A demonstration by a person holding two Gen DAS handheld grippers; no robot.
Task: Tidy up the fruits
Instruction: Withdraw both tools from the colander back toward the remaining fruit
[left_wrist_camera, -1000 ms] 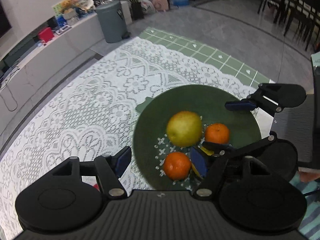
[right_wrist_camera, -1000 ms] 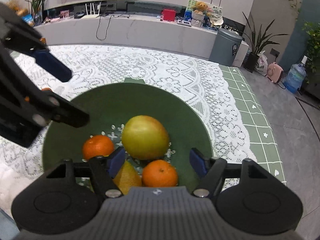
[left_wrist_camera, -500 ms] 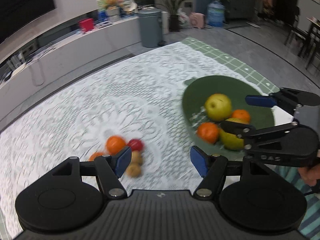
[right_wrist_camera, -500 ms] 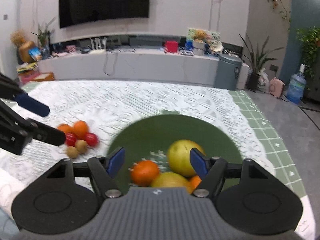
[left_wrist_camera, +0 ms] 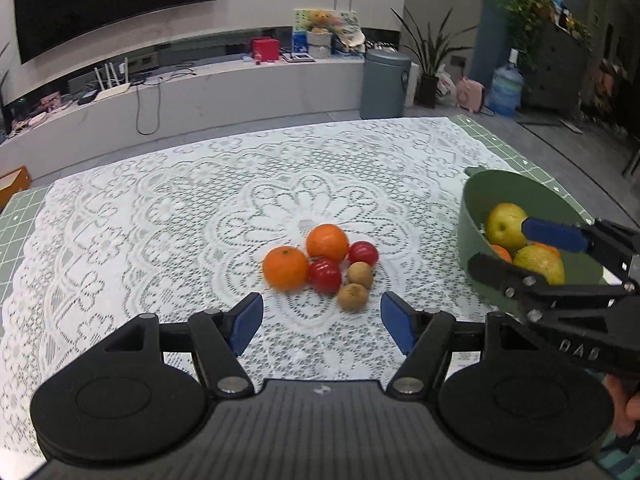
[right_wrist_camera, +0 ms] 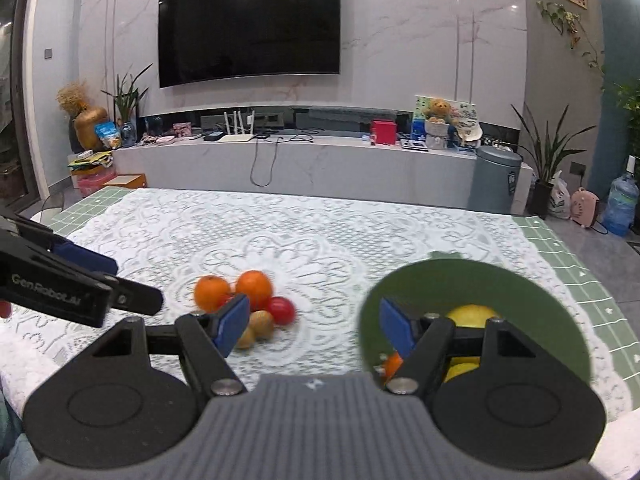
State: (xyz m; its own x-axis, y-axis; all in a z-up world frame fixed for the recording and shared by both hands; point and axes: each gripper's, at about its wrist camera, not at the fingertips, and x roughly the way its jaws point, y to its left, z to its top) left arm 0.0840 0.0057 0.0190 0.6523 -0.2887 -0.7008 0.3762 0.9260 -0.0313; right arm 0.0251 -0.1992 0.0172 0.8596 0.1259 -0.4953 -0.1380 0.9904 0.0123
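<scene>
A heap of loose fruit lies on the lace tablecloth: two oranges, two red fruits, two small brown fruits. The heap also shows in the right wrist view. A green bowl at the right holds a yellow-green apple, another yellow fruit and oranges. My left gripper is open and empty, just short of the heap. My right gripper is open and empty, between heap and bowl; in the left wrist view it hangs over the bowl.
The table's right edge with green checked cloth lies beyond the bowl. Behind the table are a low white TV bench, a grey bin, potted plants and a water jug.
Both grippers have pulled back and up from over the bowl and swung left. The loose fruit heap has come into view ahead of the left gripper. Both stay open and empty.
</scene>
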